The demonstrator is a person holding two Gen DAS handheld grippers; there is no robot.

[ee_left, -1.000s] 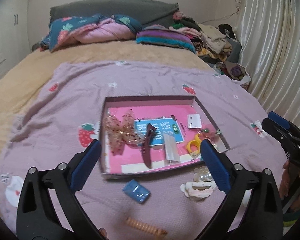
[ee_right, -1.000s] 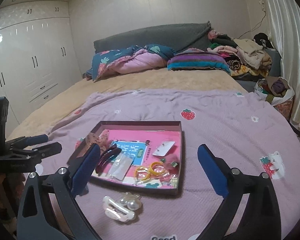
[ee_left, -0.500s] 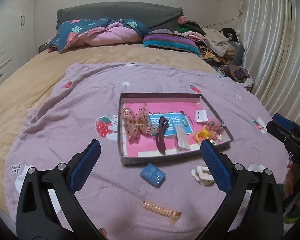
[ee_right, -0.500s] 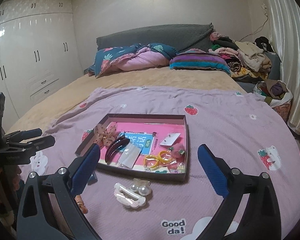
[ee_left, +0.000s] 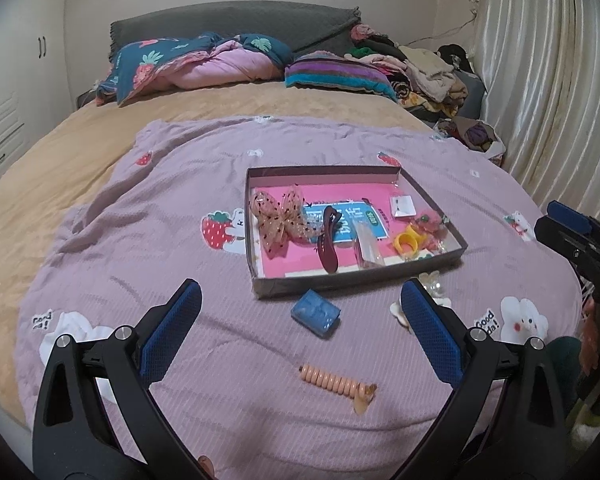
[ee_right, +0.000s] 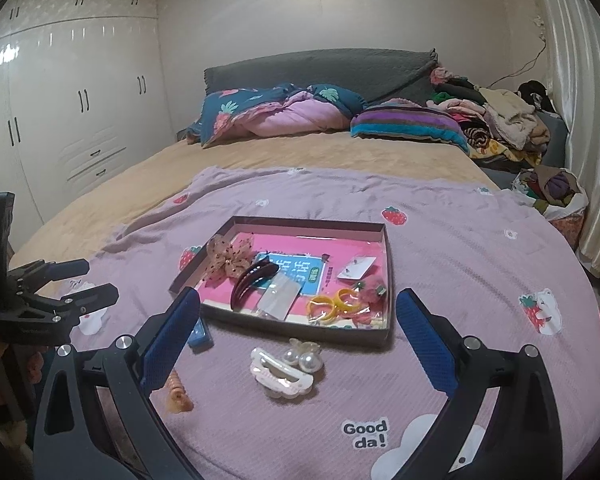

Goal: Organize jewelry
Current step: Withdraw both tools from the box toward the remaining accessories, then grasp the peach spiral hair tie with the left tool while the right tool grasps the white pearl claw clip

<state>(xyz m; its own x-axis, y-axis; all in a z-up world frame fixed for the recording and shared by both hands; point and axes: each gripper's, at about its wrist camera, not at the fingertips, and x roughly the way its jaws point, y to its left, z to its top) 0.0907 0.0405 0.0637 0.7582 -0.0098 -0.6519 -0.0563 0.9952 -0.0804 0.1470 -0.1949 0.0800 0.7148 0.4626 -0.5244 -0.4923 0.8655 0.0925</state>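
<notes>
As both tongs, left (ee_left: 300, 320) and right (ee_right: 298, 328), have been drawn back apart and empty, three pieces outside the tray (ee_left: 356, 280) are exposed for collection.

Tan bed (ee_right: 308, 160) with grey headboard (ee_right: 320, 70), white wardrobe (ee_right: 72, 100) left, pale curtain (ee_left: 548, 92) right.
</notes>
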